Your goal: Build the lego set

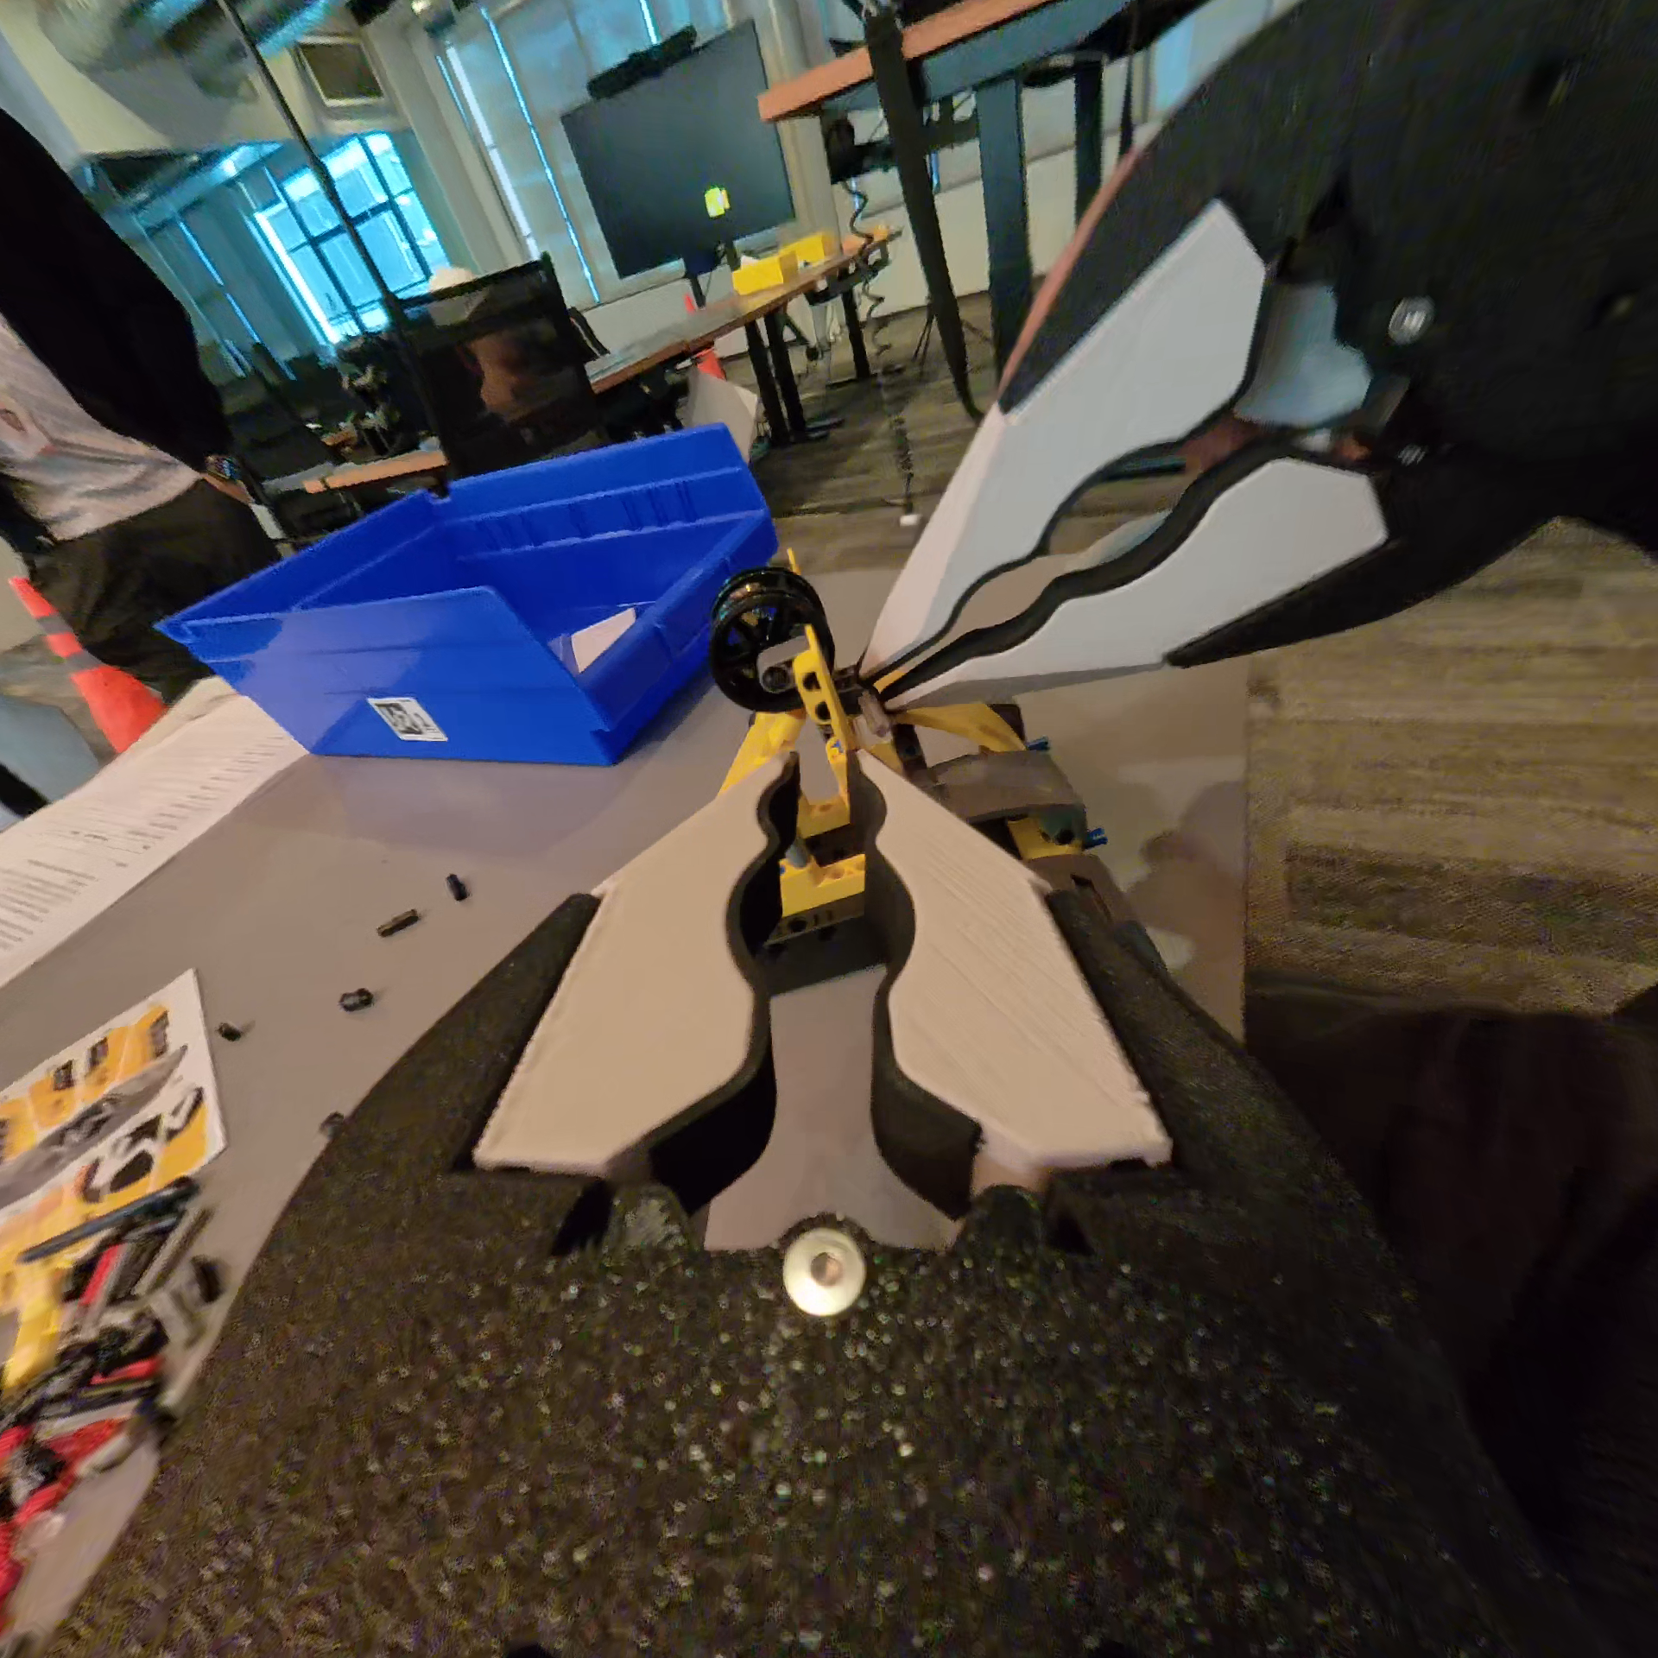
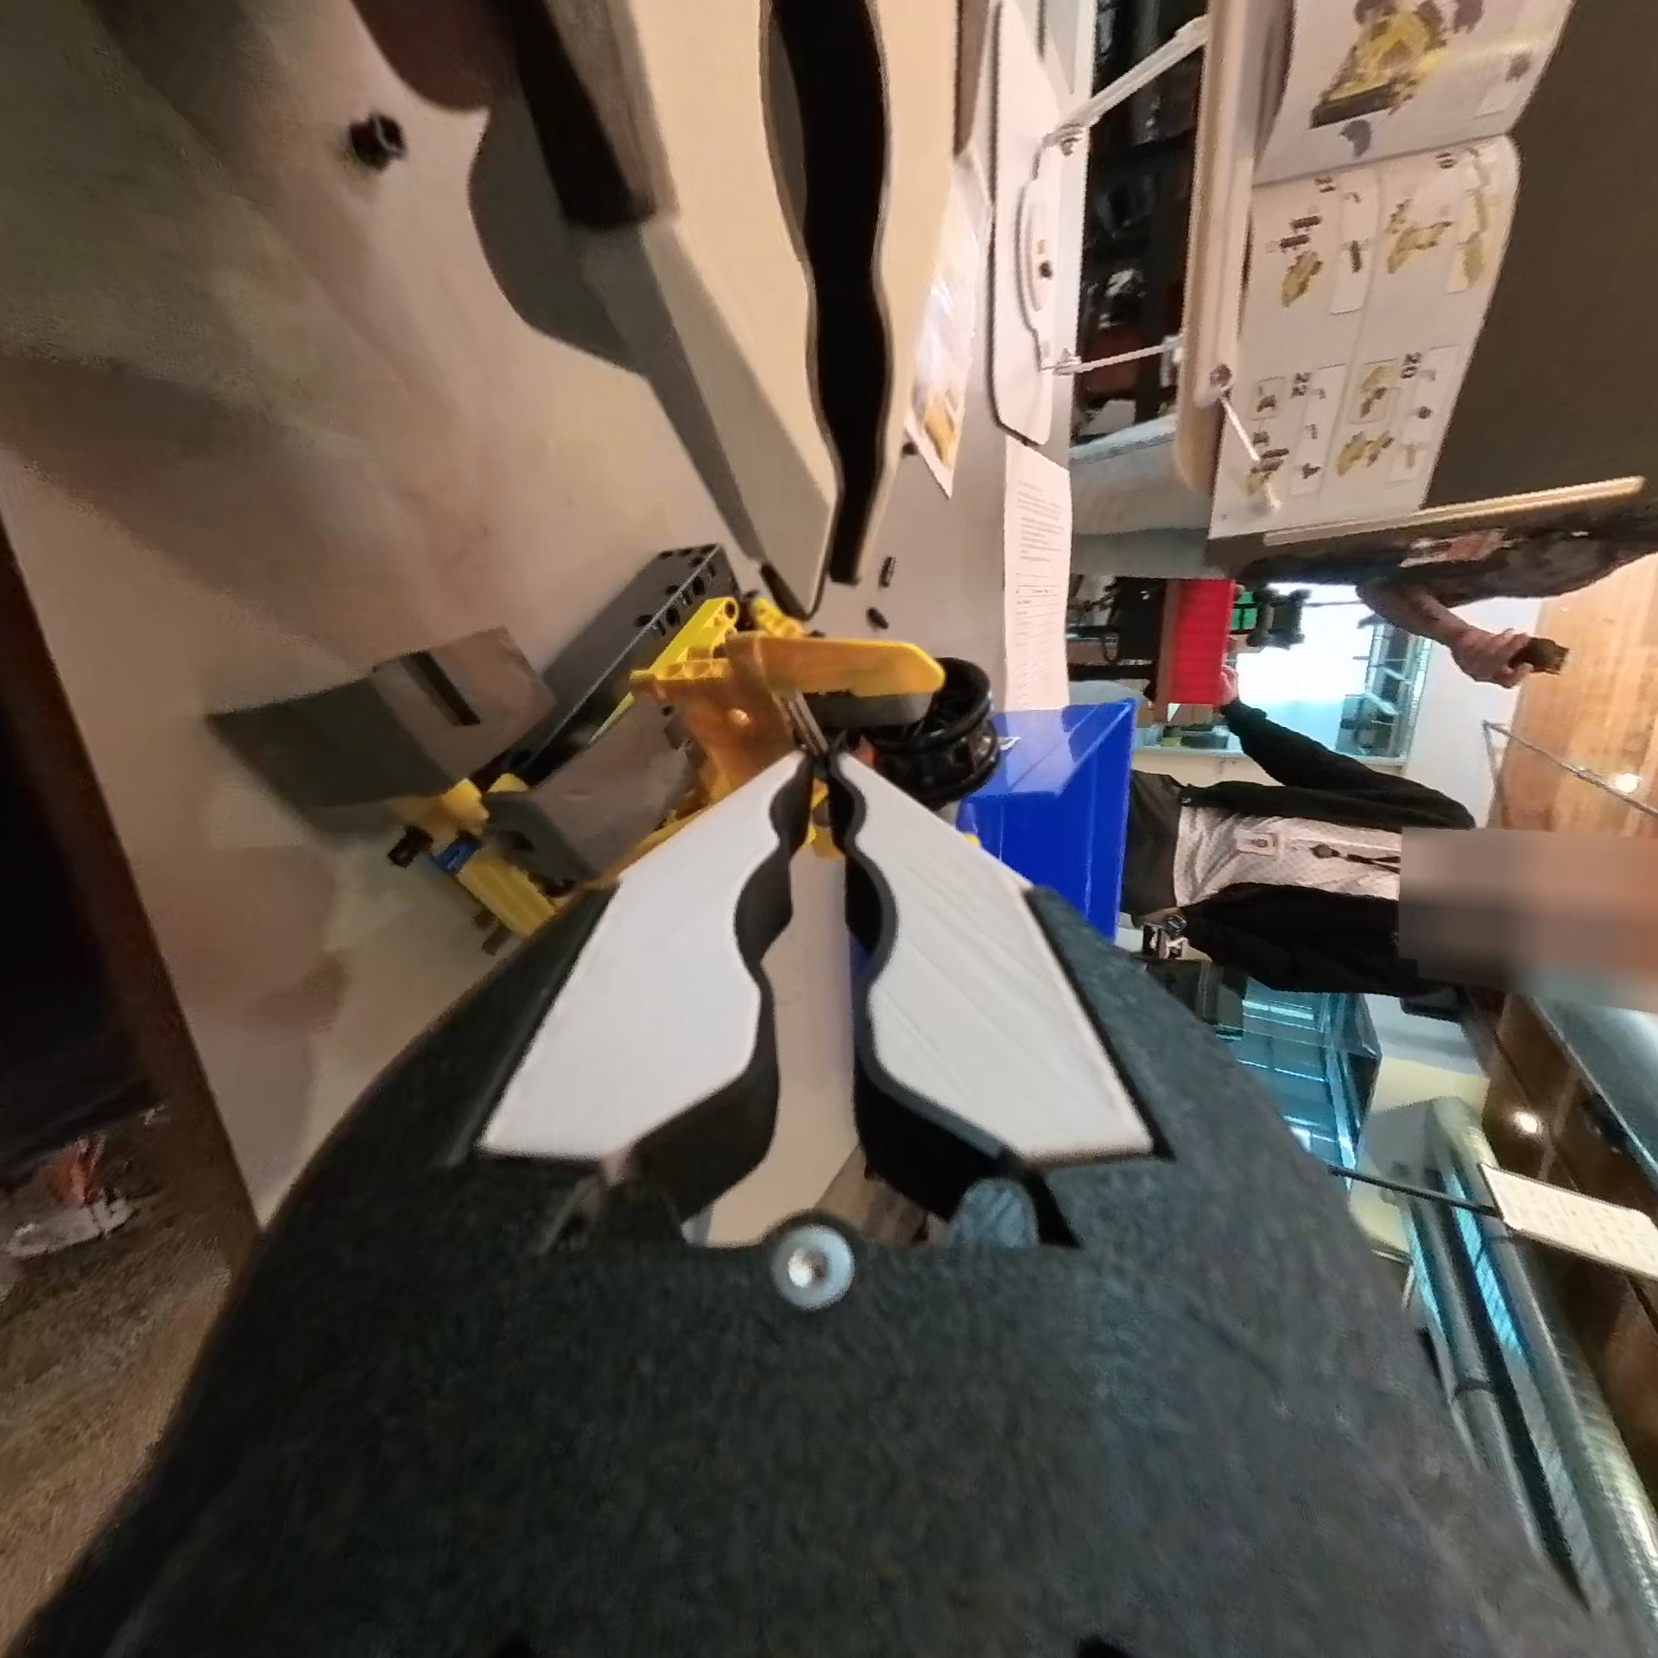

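Plainly, I have my left gripper [image 1: 824, 763] clamped narrow on the yellow model's [image 1: 821, 812] upright beam to steady it on the table [image 1: 449, 834], while my right gripper [image 2: 821, 763], from two o'clock, pinches a thin piece beside the black wheel [image 1: 763, 641].

blue bin [image 1: 466, 610], instruction sheet [image 1: 99, 1112] — orange cone [image 1: 103, 682]

This is an open office or lab space. Standing desks [image 1: 951, 63], a large dark monitor [image 1: 677, 152] and tall windows [image 1: 350, 224] fill it.
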`<state>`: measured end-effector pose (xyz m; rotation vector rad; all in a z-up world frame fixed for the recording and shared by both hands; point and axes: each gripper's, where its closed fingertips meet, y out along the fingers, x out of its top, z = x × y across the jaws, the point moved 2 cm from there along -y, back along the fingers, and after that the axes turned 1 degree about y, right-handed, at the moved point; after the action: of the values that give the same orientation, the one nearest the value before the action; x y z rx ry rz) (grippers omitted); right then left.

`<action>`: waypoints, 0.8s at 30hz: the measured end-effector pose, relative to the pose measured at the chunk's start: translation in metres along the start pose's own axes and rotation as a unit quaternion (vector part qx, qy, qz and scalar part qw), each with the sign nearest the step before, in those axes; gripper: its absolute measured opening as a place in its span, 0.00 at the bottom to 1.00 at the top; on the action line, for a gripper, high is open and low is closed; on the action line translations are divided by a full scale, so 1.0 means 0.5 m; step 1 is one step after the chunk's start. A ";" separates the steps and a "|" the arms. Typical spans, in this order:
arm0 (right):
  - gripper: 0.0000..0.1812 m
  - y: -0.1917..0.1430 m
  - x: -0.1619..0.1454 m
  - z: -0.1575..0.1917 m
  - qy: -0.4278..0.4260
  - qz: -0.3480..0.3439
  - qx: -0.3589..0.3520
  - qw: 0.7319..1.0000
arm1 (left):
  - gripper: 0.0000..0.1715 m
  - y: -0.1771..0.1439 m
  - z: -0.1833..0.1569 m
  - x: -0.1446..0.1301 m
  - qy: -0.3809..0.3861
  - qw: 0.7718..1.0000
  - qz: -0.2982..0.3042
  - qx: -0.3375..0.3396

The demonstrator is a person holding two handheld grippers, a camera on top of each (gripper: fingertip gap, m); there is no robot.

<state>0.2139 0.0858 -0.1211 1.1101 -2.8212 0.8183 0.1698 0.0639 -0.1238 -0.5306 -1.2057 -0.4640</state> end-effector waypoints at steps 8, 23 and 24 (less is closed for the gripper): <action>0.00 -0.026 -0.008 -0.006 0.034 -0.024 -0.078 0.996 | 0.06 -0.019 -0.037 0.028 -0.154 0.983 -0.026 -0.099; 0.18 -0.017 -0.039 0.006 0.517 -0.141 0.045 0.843 | 0.06 0.005 -0.034 -0.013 -0.074 0.995 0.052 -0.036; 0.19 -0.007 -0.043 0.012 0.515 -0.127 0.047 0.846 | 0.06 0.006 -0.032 -0.014 -0.075 0.995 0.053 -0.033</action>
<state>0.2335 0.0945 -0.1284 0.6804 -1.7144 1.0858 0.1817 0.0568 -0.1350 -0.6931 -1.3017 -0.3795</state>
